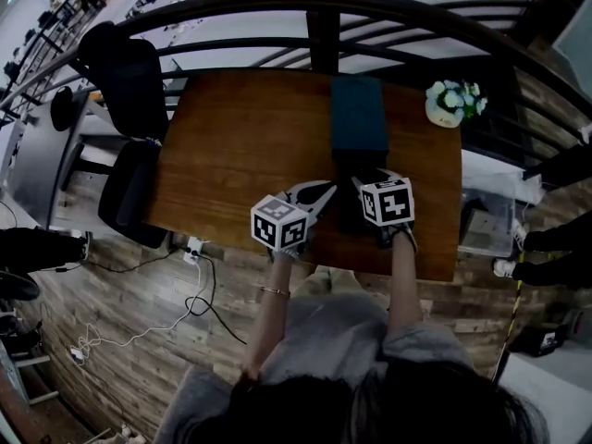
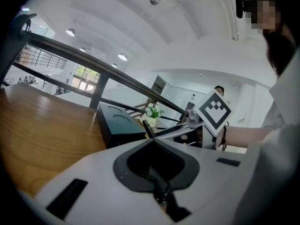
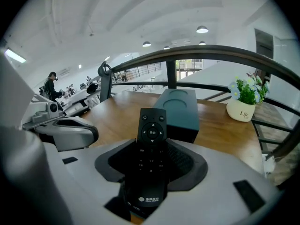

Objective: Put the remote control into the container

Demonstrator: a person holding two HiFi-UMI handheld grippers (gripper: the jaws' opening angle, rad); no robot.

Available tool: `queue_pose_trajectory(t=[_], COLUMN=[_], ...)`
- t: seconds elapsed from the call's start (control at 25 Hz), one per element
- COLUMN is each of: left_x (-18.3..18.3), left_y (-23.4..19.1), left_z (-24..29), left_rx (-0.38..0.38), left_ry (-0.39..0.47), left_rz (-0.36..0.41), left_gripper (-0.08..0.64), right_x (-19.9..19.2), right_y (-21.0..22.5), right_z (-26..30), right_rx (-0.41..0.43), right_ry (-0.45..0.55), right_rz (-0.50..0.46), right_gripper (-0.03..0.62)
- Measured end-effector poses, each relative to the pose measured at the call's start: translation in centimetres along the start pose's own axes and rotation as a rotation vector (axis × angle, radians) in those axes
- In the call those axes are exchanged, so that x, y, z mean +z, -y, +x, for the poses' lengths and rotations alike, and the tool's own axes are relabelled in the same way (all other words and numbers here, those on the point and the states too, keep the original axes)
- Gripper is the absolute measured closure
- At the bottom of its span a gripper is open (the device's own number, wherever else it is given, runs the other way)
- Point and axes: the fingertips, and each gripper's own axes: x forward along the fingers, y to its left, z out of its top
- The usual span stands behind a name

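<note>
The black remote control (image 3: 151, 139) stands between the jaws of my right gripper (image 3: 151, 150), buttons facing the camera, its top end toward the container. The container (image 3: 178, 109) is a dark teal box with a round recess on top, lying on the wooden table (image 1: 245, 137) just beyond the remote. In the head view the container (image 1: 359, 113) sits ahead of both grippers. My left gripper (image 2: 153, 150) is shut and empty, hovering left of the right gripper (image 1: 363, 191). From the left gripper view the remote's tip (image 2: 148, 129) shows beside the container (image 2: 119, 123).
A white pot of flowers (image 1: 453, 103) stands at the table's far right corner. A dark curved railing (image 1: 324, 7) runs behind the table. A black office chair (image 1: 129, 100) is at the left edge. Cables lie on the floor (image 1: 139, 322).
</note>
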Motion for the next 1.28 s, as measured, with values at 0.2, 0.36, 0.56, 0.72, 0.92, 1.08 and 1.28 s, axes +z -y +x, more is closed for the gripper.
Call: queue_pose_trajectory(t=[0.2,0.36,0.56,0.72,0.92,1.08,1.28], left_x=[-0.7,-1.9,-3.5,-4.6,-5.3,-5.9,-6.2], left_y=[-0.7,-0.9,-1.2,-1.7,-1.8,-2.0,-2.3], left_z=[0.3,0.6,0.9,1.0,1.2,1.3,1.2], left_rx=[0.005,-0.004,-0.018,-0.016,-0.024,-0.029,-0.029], left_ry=[-0.024,-0.048,-0.084,-0.108,-0.111,-0.119,-0.122], left_rz=[-0.017,-0.045,-0.080,-0.103,-0.136,-0.152,-0.167], left_gripper=[0.557,0.557,0.557,0.557,0.557,0.557,0.557], right_x=[-0.5,-1.2,-2.1,-2.5,-3.3,-4.0,-4.6], right_y=[-0.1,-0.1,0.5,1.0,1.0,1.2,2.3], right_z=[1.7,2.7,3.8,4.7,5.6,6.1,6.4], right_rx=[0.001,-0.002,-0.019,-0.039,-0.048,-0.069,-0.133], right_ry=[-0.050,-0.097,-0.155,-0.177,-0.232,-0.276,-0.330], right_rz=[-0.007,-0.023,-0.019,-0.021,-0.025,-0.042,-0.042], right_gripper=[0.387,0.387,0.387,0.387,0.387,0.387,0.387])
